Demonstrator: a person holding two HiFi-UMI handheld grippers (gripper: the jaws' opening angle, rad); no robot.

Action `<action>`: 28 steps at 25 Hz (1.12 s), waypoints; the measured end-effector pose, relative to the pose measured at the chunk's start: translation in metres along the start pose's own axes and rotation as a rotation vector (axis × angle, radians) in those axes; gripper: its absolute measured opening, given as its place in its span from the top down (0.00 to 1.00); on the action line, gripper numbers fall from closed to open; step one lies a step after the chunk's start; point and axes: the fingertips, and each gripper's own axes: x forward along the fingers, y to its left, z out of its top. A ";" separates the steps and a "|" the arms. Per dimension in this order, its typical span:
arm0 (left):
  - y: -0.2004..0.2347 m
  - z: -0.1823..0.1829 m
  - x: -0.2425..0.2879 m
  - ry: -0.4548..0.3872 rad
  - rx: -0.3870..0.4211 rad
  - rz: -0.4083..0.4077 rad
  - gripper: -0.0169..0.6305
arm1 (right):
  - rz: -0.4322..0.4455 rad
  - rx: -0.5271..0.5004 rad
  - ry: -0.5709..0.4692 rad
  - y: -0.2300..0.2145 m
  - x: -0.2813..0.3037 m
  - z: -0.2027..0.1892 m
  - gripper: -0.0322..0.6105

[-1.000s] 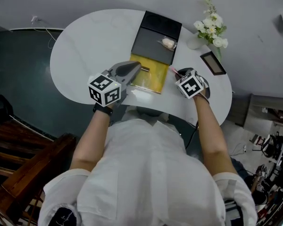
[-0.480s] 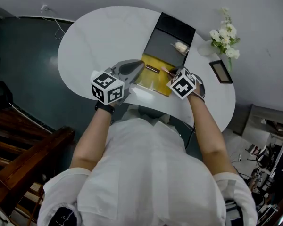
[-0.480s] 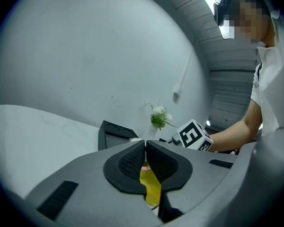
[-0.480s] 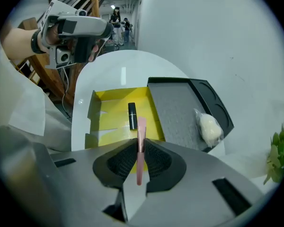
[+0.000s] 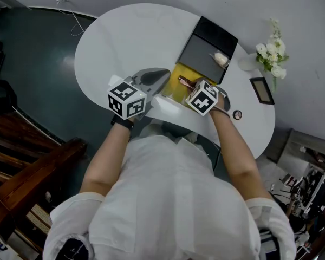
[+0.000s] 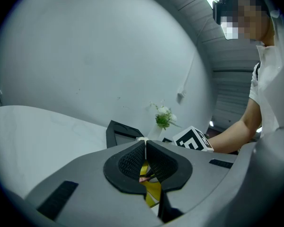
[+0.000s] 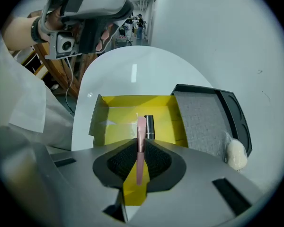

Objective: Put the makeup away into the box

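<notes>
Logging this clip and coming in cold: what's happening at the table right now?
A person with a gripper in each hand is packing makeup at a white table. The right gripper is shut on a slim pink stick and points steeply down over the open yellow box, where a black tube already lies. The left gripper is shut and empty, beside the box's left edge. A pale sponge sits on the foam-lined lid behind. The stick is not yet let go.

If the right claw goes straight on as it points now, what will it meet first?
Probably the floor of the open yellow cardboard box, beside the black tube; the thin pink stick in the right claw would touch first.
</notes>
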 end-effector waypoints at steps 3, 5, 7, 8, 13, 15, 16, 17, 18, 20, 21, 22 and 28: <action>0.005 0.000 -0.004 0.001 -0.004 0.010 0.94 | 0.021 -0.010 0.003 0.006 0.009 0.004 0.88; 0.008 -0.001 -0.007 0.000 -0.006 0.017 0.94 | 0.030 -0.019 0.010 0.010 0.014 0.006 0.88; 0.010 -0.001 -0.008 -0.001 -0.008 0.021 0.94 | 0.032 -0.028 0.013 0.012 0.019 0.007 0.88; 0.011 -0.001 -0.009 -0.001 -0.009 0.023 0.94 | 0.031 -0.032 0.011 0.012 0.020 0.008 0.88; 0.014 -0.002 -0.014 0.001 -0.014 0.035 0.94 | 0.039 -0.042 0.012 0.018 0.029 0.011 0.88; 0.015 -0.003 -0.015 0.001 -0.016 0.038 0.94 | 0.042 -0.047 0.018 0.019 0.032 0.009 0.88; 0.016 -0.003 -0.015 0.001 -0.016 0.039 0.94 | 0.041 -0.048 0.020 0.020 0.033 0.008 0.88; 0.016 -0.003 -0.015 0.001 -0.016 0.040 0.94 | 0.039 -0.050 0.019 0.020 0.034 0.008 0.88; 0.015 -0.003 -0.015 0.000 -0.017 0.040 0.94 | 0.037 -0.051 0.017 0.020 0.034 0.008 0.88; 0.015 -0.004 -0.016 0.001 -0.016 0.040 0.94 | 0.032 -0.052 0.012 0.021 0.034 0.008 0.88; 0.014 -0.004 -0.016 0.001 -0.015 0.039 0.94 | 0.029 -0.053 0.010 0.021 0.034 0.008 0.88; 0.013 -0.004 -0.016 0.002 -0.014 0.039 0.94 | 0.028 -0.052 0.008 0.021 0.035 0.008 0.88; 0.009 -0.005 -0.018 0.004 -0.008 0.038 0.94 | 0.025 -0.044 0.002 0.021 0.034 0.008 0.88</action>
